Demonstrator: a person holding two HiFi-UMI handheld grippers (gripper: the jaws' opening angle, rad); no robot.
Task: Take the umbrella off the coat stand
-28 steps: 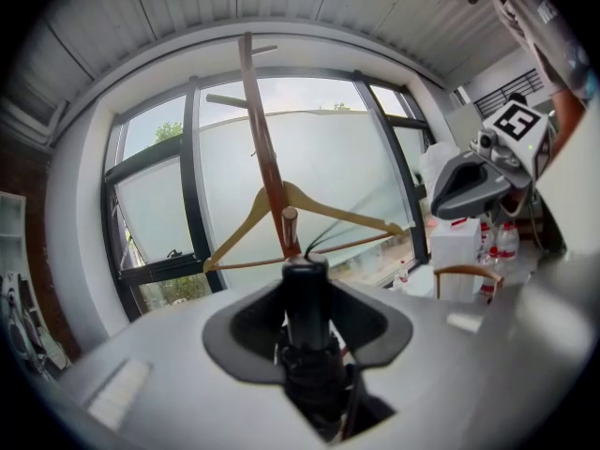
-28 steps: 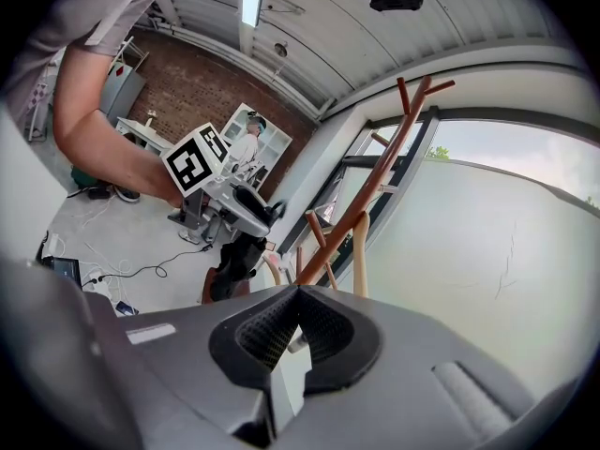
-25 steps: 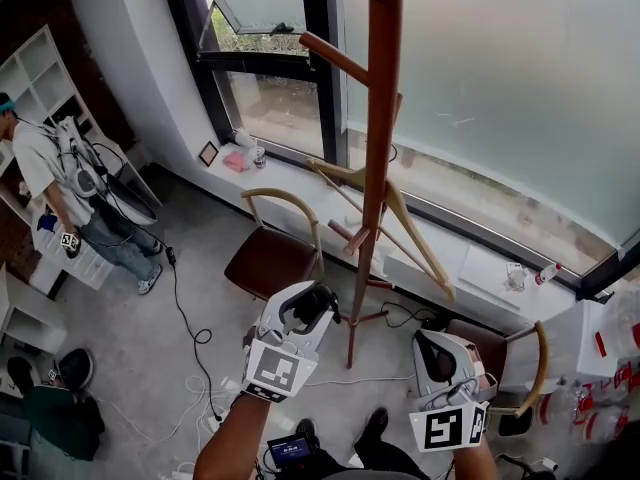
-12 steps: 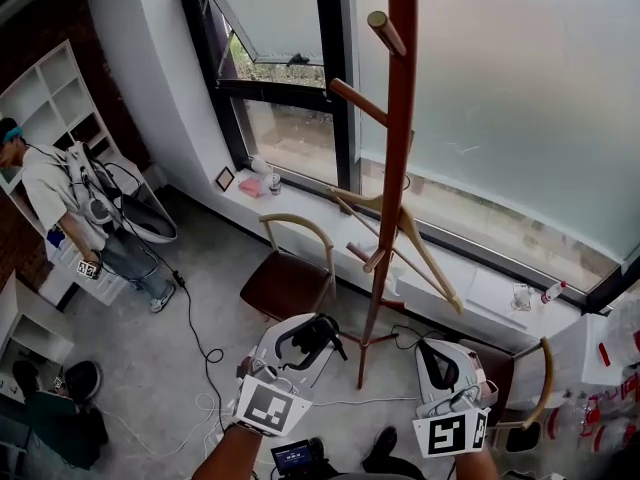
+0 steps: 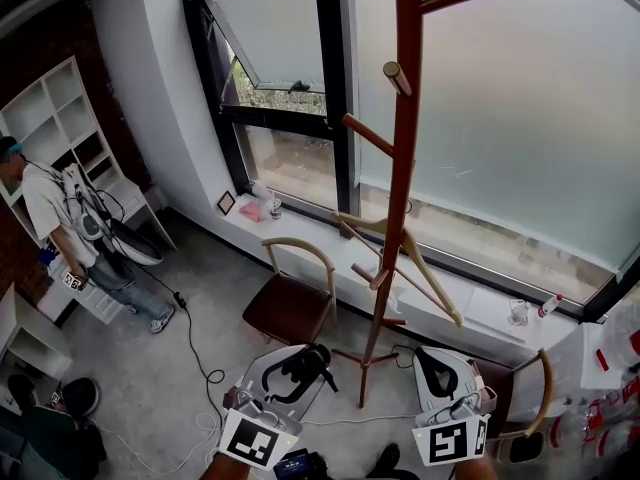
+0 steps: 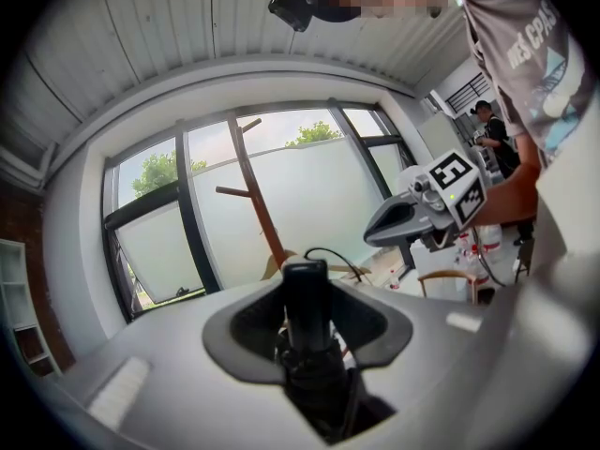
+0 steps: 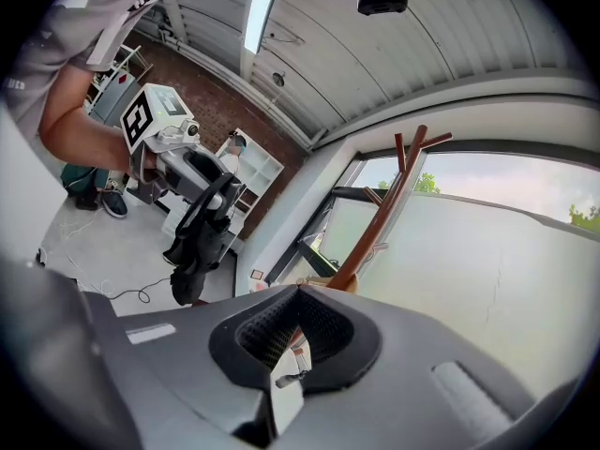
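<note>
The tall brown wooden coat stand (image 5: 400, 168) rises in front of the frosted window. It carries no umbrella. A folded black umbrella (image 5: 295, 368) with a looped strap sits in my left gripper (image 5: 300, 363), low and left of the stand's base. In the left gripper view the umbrella (image 6: 307, 326) fills the hollow between the jaws, and the stand (image 6: 253, 190) shows beyond. My right gripper (image 5: 440, 368) hangs right of the base with its jaws slightly apart and nothing in them. The right gripper view shows the umbrella (image 7: 202, 242) dangling from the left gripper.
A pale wooden hanger (image 5: 400, 248) sits on the stand's lower pegs. One brown chair (image 5: 290, 303) stands left of the base and another chair (image 5: 530, 388) at the right. A person (image 5: 60, 218) stands by the white shelves at far left. Cables (image 5: 195, 338) trail over the floor.
The head view has tilted upward, so more of the stand's top pegs show and both grippers sit lower in the picture. The left gripper keeps the umbrella.
</note>
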